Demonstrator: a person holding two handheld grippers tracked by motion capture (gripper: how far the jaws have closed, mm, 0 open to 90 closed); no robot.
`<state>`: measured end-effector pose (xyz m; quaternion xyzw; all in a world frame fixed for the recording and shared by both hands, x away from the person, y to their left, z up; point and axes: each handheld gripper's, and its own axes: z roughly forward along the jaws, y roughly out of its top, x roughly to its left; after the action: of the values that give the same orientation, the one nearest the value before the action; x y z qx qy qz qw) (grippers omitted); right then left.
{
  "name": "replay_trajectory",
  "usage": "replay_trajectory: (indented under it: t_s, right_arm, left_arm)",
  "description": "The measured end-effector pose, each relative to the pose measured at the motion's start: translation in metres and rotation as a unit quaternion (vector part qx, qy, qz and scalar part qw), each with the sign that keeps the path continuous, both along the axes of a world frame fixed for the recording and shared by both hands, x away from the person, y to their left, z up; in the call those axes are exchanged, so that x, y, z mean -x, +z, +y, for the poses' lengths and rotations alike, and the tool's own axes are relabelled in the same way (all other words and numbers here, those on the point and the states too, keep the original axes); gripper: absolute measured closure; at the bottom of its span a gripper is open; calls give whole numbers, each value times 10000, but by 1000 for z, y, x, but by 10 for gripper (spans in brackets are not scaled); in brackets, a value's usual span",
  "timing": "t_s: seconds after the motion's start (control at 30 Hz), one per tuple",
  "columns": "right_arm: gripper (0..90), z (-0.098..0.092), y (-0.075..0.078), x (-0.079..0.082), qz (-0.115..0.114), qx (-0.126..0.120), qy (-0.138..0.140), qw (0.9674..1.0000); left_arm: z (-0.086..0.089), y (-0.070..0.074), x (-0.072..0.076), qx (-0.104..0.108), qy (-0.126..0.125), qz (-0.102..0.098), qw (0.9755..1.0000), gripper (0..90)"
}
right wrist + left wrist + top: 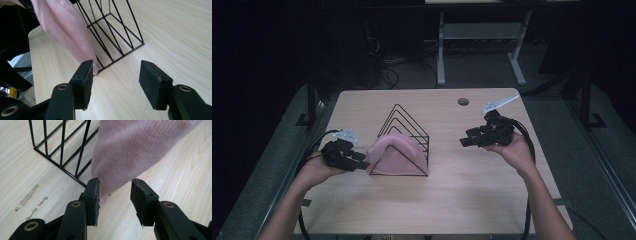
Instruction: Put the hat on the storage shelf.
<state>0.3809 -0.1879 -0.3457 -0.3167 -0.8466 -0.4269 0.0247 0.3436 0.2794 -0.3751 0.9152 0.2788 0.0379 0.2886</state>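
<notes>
The pink cloth (393, 155) is hanging over the near end of the black wire rack (404, 132), like a little tent. Its two ends are reaching down to the wooden table (472, 195) on each side of the rack.

The left gripper (362, 165) is sitting right beside the rack, at the left end of the cloth. Its jaws are standing apart. The tip of the cloth is lying between them, close against one jaw, but the jaws are not squeezing it. So this gripper is letting go, not holding.

The right gripper (464, 141) is out on the other side of the rack, well apart from it. Its jaws are wide apart too, and nothing is between them.

The job looks like laying the cloth over the rack, and it looks nearly done. To do this step well, the left gripper should be pulling straight back from the rack, with its jaws wide, so it is not snagging the soft cloth and dragging it off. The right gripper should be staying away from the wires.
</notes>
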Motion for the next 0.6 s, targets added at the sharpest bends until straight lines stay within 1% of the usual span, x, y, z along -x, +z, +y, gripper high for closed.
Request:
replay_trajectory:
  t_s: [0.03,0.1,0.13,0.2,0.23,0.27,0.3,0.37,0.4,0.47,0.5,0.53,0.57,0.6]
  right_arm:
    - [436,-3,-1,1,11,4,-26,10000]
    - [434,-6,-3,2,11,-6,-41,10000]
    - [428,-9,-5,3,35,-26,-77,10000]
    - [420,-14,-9,5,59,-6,-143,9999]
    - [415,-20,-13,9,82,24,-200,9998]
    - [415,-20,-13,9,82,24,-200,9998]
    - [407,-26,-17,11,111,49,-264,9996]
    - [405,-29,-19,13,137,54,-288,9995]
    - [397,-35,-23,16,167,67,-348,9992]
    - [388,-41,-28,18,177,51,-410,9990]
    - [386,-44,-30,20,182,42,-450,9988]
    - [386,-46,-31,22,181,47,-472,9987]
    - [385,-48,-33,23,200,37,-482,9986]
    - [385,-48,-33,23,200,37,-482,9986]
  left_arm:
    - [0,0,1,36,31,-3,10000,577]
    - [1,0,1,38,38,-3,10000,574]
    - [1,-1,2,82,93,-4,9999,567]
    - [1,-1,3,116,90,-2,9999,555]
    - [2,-1,3,81,71,18,9999,543]
    - [2,-1,3,81,71,18,9999,538]
    - [2,-1,3,49,54,13,10000,534]
    - [3,-1,4,55,67,15,10000,528]
    - [2,-1,4,100,117,8,9999,515]
    - [3,0,4,91,110,-6,9999,500]
    - [3,0,5,159,144,-3,9998,491]
    - [3,0,5,159,144,-3,9998,483]
    - [3,1,5,74,88,-23,9999,474]
    - [3,1,5,74,88,-23,9999,464]
